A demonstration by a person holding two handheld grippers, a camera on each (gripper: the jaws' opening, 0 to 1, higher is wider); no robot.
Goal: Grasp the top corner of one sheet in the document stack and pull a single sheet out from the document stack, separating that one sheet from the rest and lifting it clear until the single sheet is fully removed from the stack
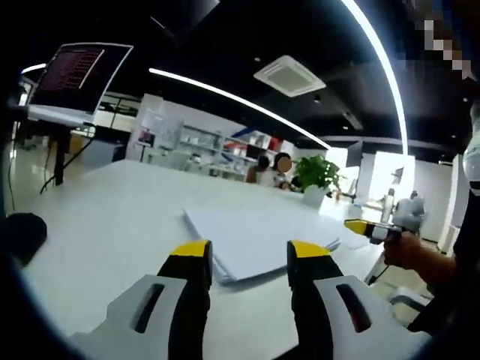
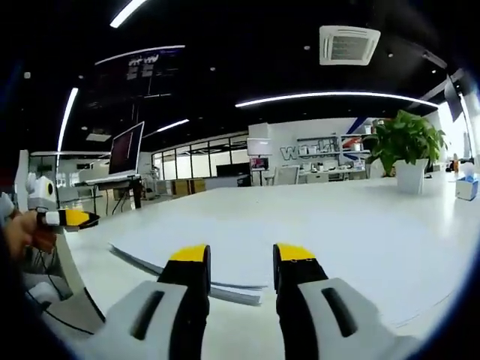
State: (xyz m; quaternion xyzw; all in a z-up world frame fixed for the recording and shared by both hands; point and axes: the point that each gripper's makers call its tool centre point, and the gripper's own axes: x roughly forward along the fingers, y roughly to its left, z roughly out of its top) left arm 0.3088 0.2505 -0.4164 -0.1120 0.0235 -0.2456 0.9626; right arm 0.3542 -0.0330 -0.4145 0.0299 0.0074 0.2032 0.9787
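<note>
Our left hand-held gripper (image 1: 250, 259) and right hand-held gripper (image 2: 240, 262) both hover with jaws apart and empty just short of the paper stack (image 1: 259, 238) lying flat on the white surface (image 1: 112, 225); the sheets look thin, floppy and slippery, so we'd pinch one top corner lightly.

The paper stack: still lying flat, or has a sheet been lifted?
Flat. The paper stack lies whole on the table; both tongs hang open, touching nothing.

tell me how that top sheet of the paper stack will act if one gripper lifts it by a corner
Probably floppy: the stack is thin white sheets, so a lifted corner would likely droop. It looks light, so sheets beneath may drag along. The white table looks smooth, so the stack could slide.
</note>
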